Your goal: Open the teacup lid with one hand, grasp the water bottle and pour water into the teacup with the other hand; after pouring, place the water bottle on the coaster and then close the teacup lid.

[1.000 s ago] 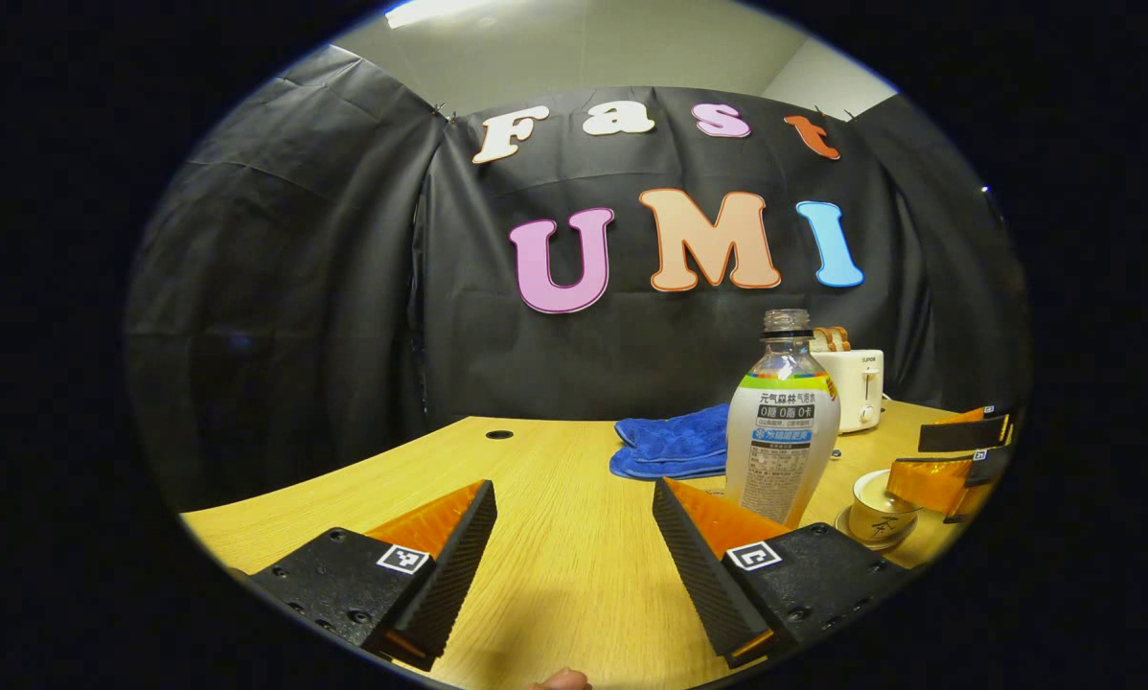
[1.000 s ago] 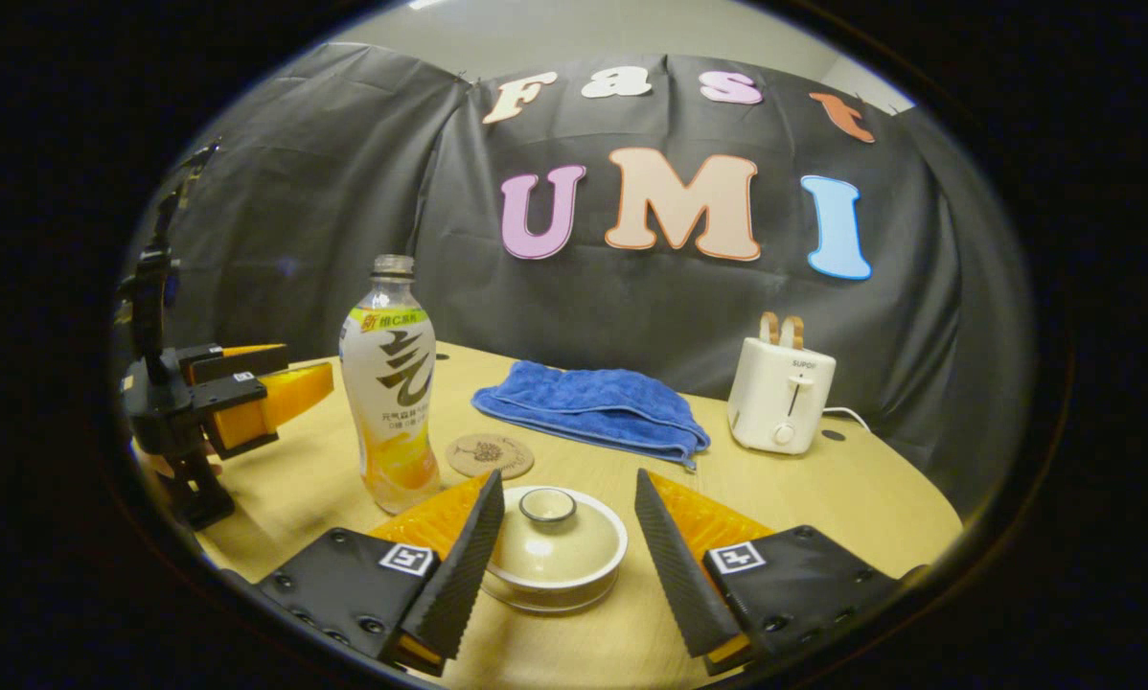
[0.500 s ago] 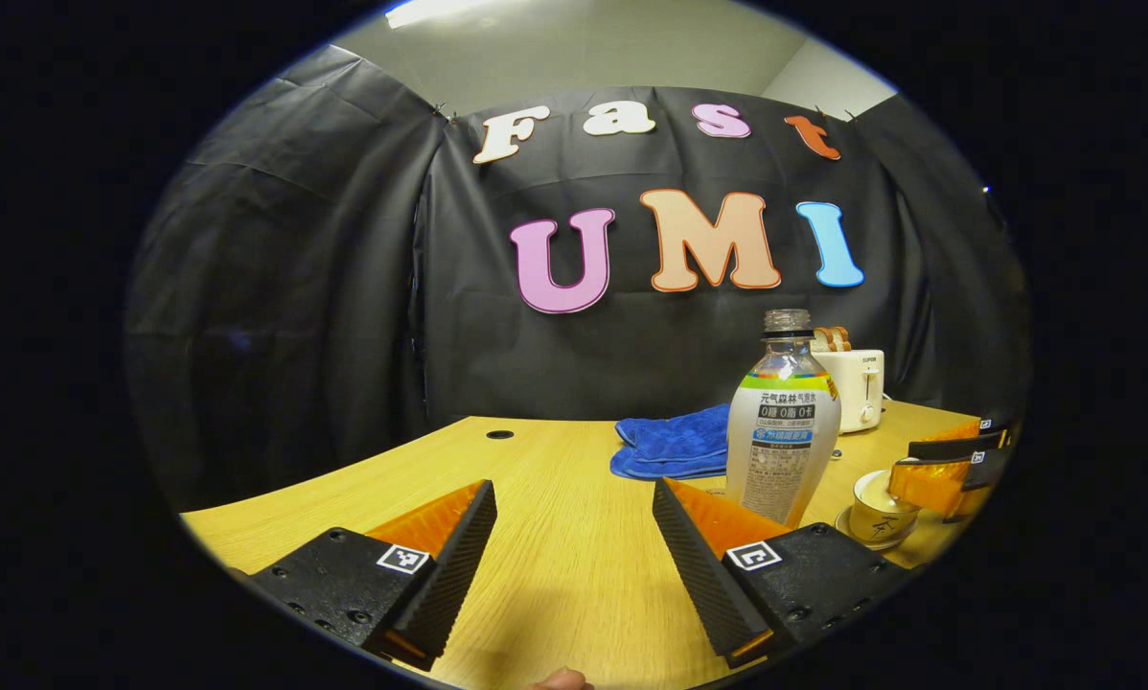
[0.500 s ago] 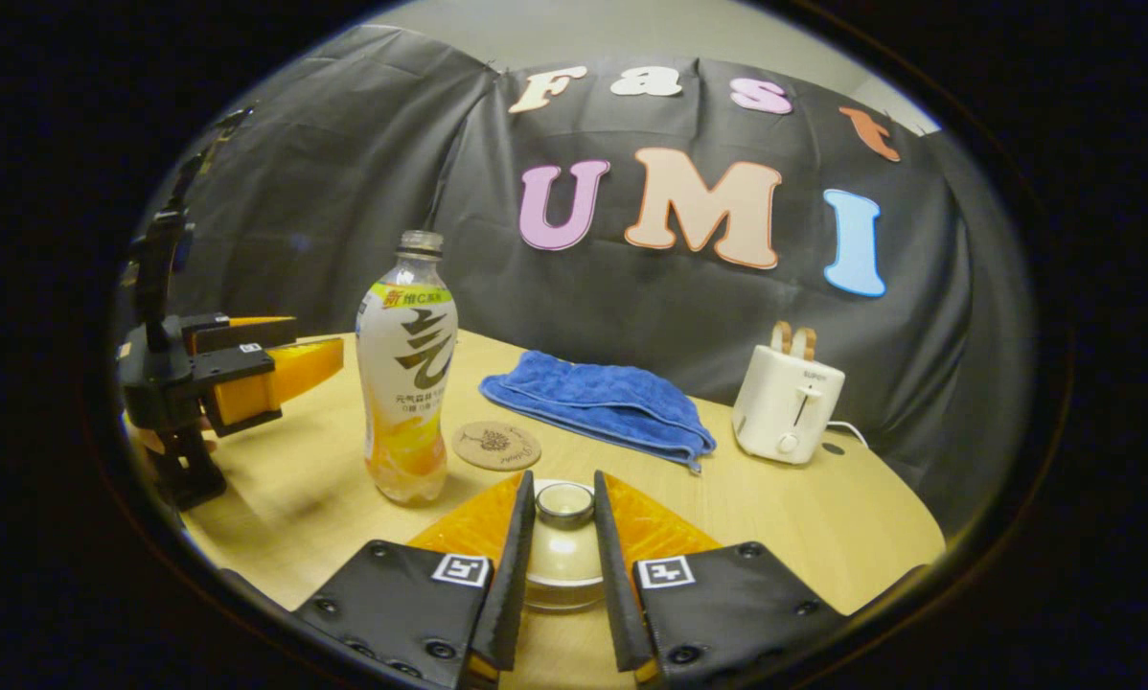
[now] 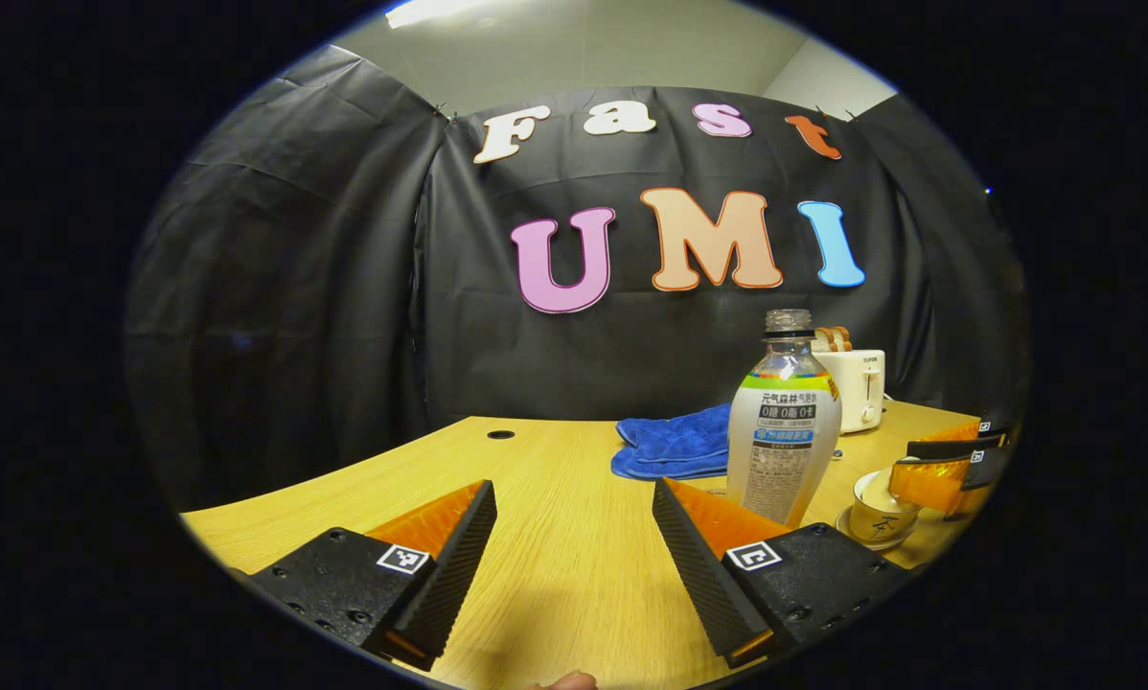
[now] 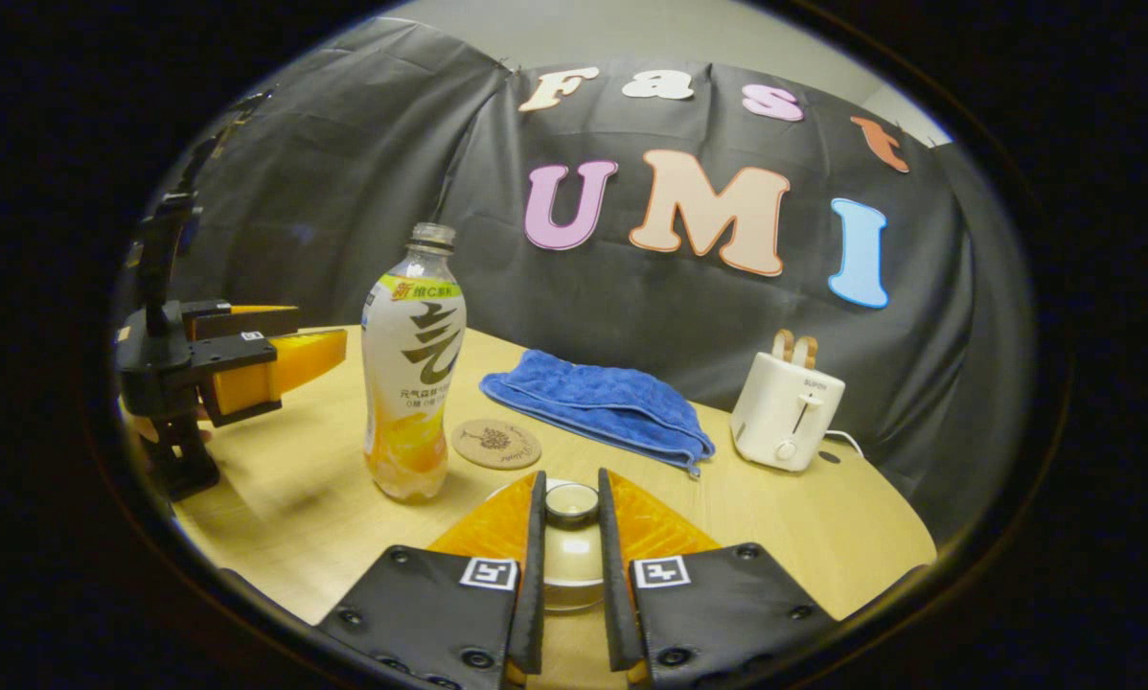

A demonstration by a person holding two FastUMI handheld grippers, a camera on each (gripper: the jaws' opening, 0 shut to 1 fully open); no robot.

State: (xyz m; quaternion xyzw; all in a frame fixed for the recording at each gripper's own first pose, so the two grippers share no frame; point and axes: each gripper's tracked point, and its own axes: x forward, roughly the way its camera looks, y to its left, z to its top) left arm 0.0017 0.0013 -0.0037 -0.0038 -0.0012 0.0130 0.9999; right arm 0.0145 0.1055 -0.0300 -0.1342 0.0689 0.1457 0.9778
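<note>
The teacup lid (image 6: 571, 537) is clamped between the right gripper (image 6: 571, 575) fingers; the left gripper (image 5: 574, 551) is held apart, the water bottle (image 5: 782, 422) just beyond.

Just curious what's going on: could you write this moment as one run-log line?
right gripper: shut on teacup lid knob | left gripper: open, apart from water bottle | coaster: bare

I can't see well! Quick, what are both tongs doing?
Left tongs: open, holding nothing.
Right tongs: shut on the teacup lid.
</note>
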